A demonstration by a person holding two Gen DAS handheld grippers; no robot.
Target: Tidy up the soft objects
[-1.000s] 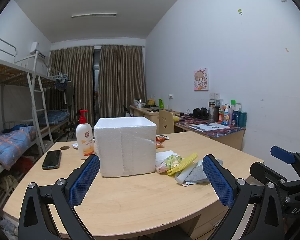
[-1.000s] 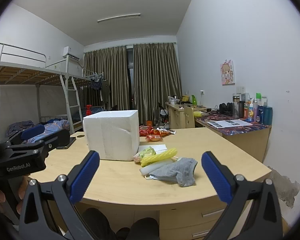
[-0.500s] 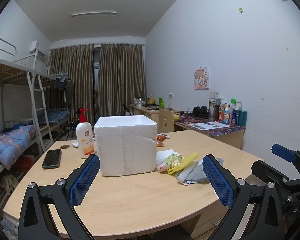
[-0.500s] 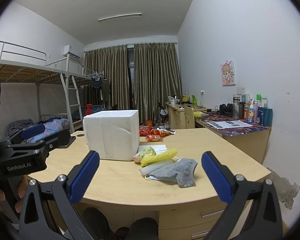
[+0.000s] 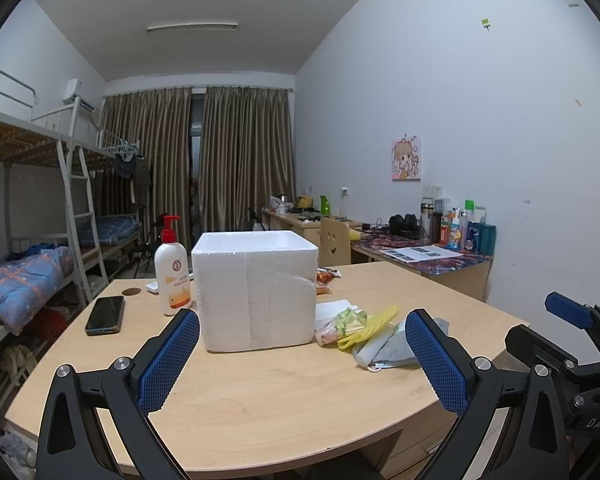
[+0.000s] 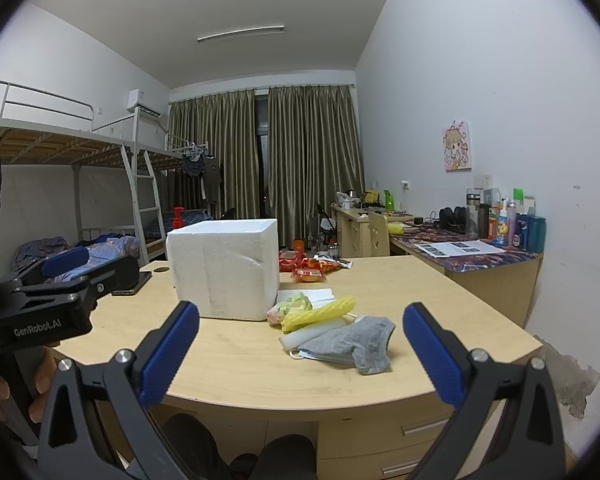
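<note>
Dorm table; left tongs read "GenRobot.AI", spread wide, empty.

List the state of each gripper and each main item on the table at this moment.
Left gripper: jaws open, empty.
Right gripper: jaws open, empty.
Foam box: upright on the table; top not visible.
Grey sock: crumpled, lying on a face mask.
Lotion bottle: upright.
Phone: flat, screen dark.
</note>
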